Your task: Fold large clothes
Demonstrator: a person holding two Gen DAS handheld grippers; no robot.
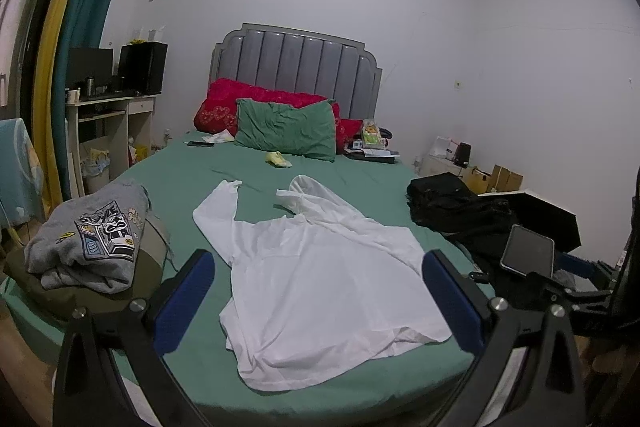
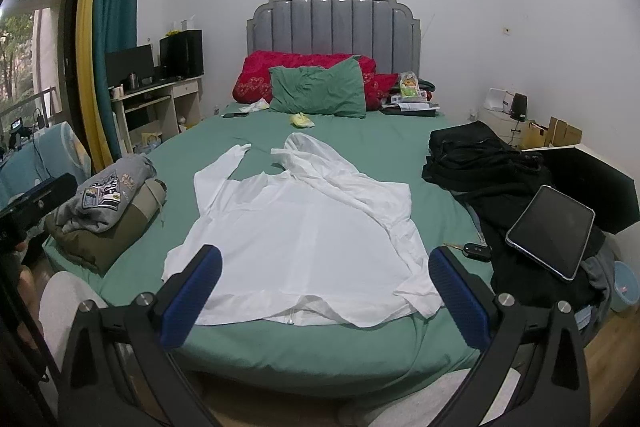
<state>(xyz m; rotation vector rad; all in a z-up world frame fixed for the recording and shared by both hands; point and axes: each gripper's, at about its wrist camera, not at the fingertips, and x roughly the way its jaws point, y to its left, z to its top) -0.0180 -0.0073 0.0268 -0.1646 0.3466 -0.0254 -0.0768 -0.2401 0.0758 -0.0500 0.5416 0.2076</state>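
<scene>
The white hooded jacket (image 2: 296, 227) lies spread flat on the bed (image 2: 380, 143), hood away from the jaws and hem nearest them, probably so that sleeves and sides can be folded inward. Both the left gripper (image 1: 320, 303) and the right gripper (image 2: 324, 295) hover above the hem, jaws spread wide and holding nothing. Left of the jaws rests a stack of folded clothes (image 2: 108, 203), seemingly finished. Right of them, a black pile (image 2: 480, 155) and a tablet (image 2: 550, 231) stay clear of the folding area.
</scene>
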